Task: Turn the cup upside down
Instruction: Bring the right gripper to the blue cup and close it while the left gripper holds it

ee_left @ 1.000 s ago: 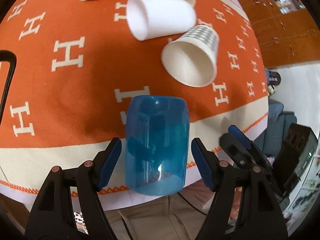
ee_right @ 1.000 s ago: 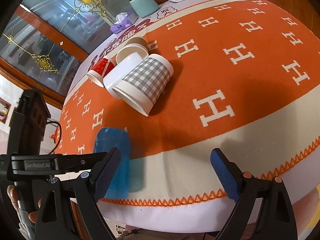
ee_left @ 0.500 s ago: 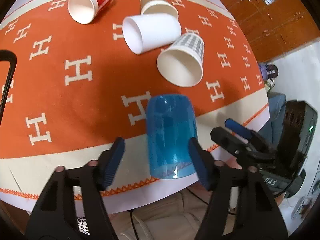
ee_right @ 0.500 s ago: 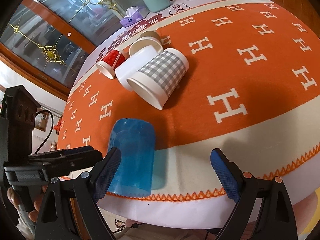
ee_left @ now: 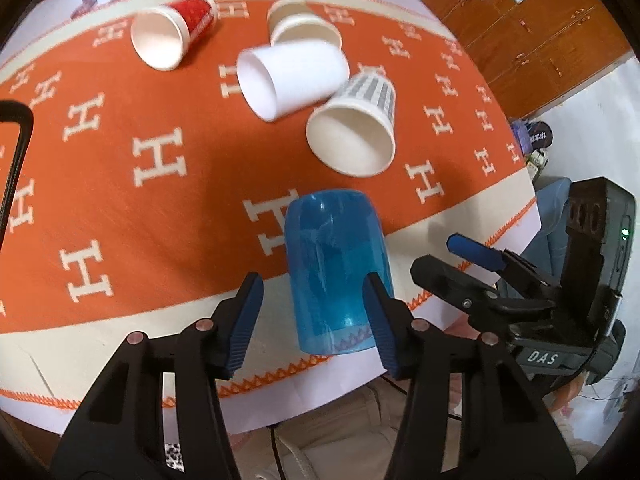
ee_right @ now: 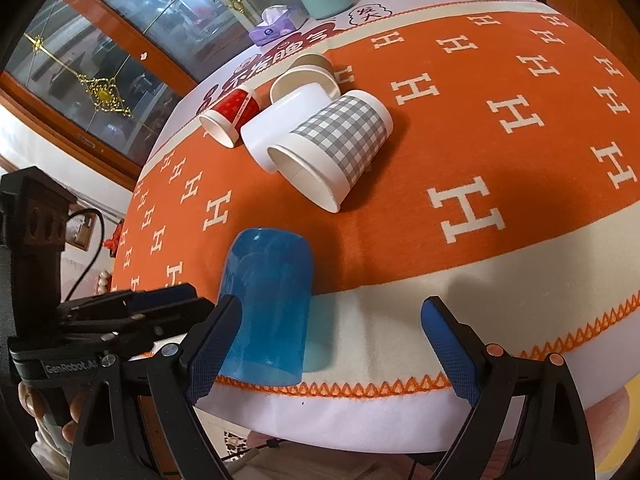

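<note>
The left gripper (ee_left: 310, 322) stands with its ribbed blue pads apart, empty, the right pad overlapping the translucent blue plastic cup (ee_left: 336, 276) in view. The right gripper (ee_right: 334, 350) gapes wide, holding nothing. The cup stands mouth-down near the bench's front edge on the orange H-patterned woven cloth (ee_left: 160, 216).

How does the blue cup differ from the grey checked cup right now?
The blue cup is translucent plastic; the grey checked cup is opaque with a white rim. The blue cup stands closed end up near the cloth's edge; the checked cup lies on its side, mouth showing, against a white cup. Neither is gripped.
</note>
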